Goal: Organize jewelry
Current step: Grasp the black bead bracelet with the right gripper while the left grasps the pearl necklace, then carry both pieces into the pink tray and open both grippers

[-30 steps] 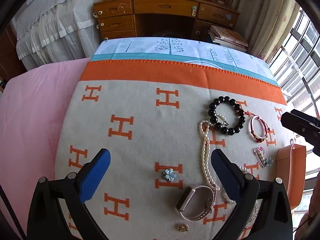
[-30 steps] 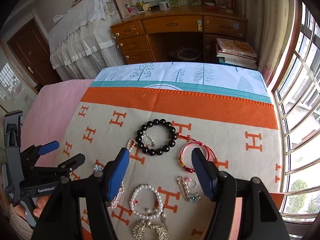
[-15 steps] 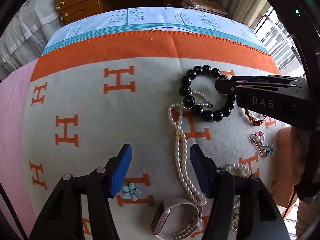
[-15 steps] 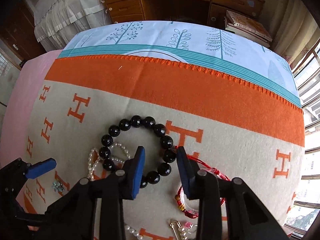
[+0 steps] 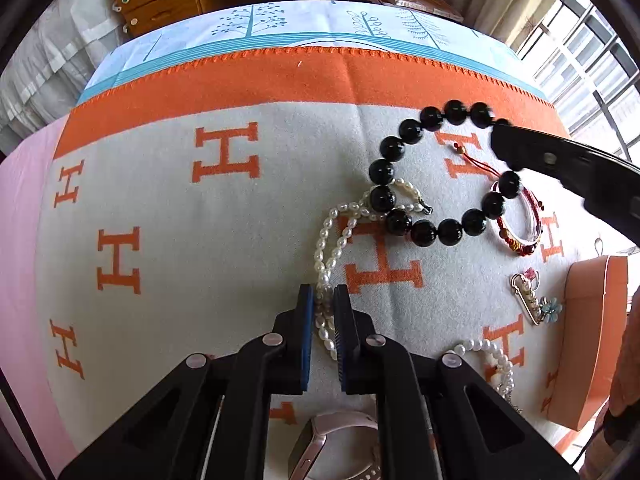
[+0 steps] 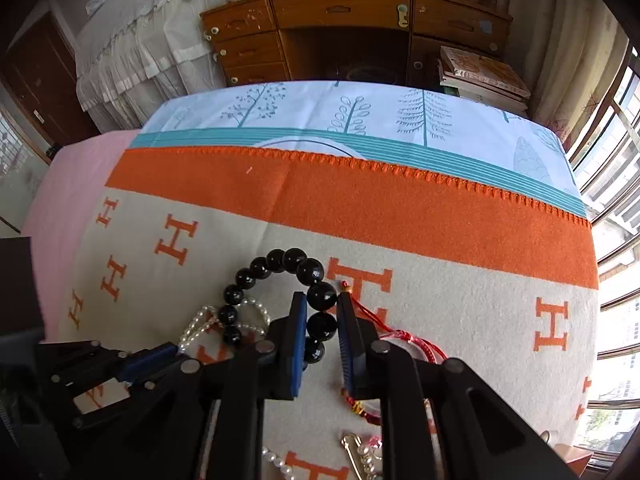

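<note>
Jewelry lies on a cream and orange H-pattern blanket [image 5: 200, 240]. My left gripper [image 5: 323, 300] is shut on the long white pearl necklace [image 5: 326, 248], whose strands run up toward the black bead bracelet [image 5: 404, 220]. My right gripper [image 6: 322, 308] is shut on that black bead bracelet [image 6: 276, 264], with beads pinched between its blue pads; its black body shows in the left wrist view [image 5: 568, 168]. A red cord bracelet [image 5: 520, 228] lies just right of the black beads and also shows in the right wrist view [image 6: 404, 336].
An orange box [image 5: 592, 340] sits at the blanket's right edge. A beaded pin brooch [image 5: 532, 300], a small pearl bracelet [image 5: 492, 360] and a pink watch [image 5: 332, 448] lie near me. A wooden desk [image 6: 352, 28] stands beyond the bed; windows are on the right.
Both grippers have moved down to the blanket and closed: the left on the pearl necklace, the right on the black bead bracelet.
</note>
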Motion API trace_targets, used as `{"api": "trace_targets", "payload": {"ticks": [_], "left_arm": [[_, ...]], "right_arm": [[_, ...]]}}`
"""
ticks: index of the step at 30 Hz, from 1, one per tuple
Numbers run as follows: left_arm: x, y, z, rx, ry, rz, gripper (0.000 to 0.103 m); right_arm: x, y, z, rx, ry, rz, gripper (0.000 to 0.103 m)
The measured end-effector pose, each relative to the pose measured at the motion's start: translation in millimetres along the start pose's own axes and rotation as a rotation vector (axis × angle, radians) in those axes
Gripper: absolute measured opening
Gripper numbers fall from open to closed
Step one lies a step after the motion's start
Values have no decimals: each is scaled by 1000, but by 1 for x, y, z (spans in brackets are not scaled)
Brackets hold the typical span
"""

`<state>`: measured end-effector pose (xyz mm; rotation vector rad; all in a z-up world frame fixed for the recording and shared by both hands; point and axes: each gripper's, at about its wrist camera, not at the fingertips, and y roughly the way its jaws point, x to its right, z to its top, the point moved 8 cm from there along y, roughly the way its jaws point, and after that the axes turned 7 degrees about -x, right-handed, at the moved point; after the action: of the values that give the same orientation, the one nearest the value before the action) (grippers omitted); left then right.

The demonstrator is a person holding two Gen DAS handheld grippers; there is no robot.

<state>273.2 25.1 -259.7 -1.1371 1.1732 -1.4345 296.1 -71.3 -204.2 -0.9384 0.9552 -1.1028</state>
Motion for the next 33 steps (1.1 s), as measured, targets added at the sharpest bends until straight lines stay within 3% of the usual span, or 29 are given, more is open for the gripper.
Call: {"api": "trace_targets", "payload": {"ticks": [4,9,16,20,25,33], "left_arm": [[-17,-14,-9,16,-63,-60,7],[-17,-50,-11,113,-80,-87,7],[0,-119,-18,244,-48,-105,7],[28,-156,-28,316,5,-123,7],[80,-197,-42,374,102,-165,7],[176,-240,-75,431,270,-254,7]], "right_arm": [[-2,-48,-8,102,26,73,15],[6,-108,-28,220,48,115,15],[35,-184,-62,369,106,161,15],[53,-213,-85,425,133,152,15],[78,-224,-118,438,176,114,15],[117,-195,-185,355,273,108,15]]}}
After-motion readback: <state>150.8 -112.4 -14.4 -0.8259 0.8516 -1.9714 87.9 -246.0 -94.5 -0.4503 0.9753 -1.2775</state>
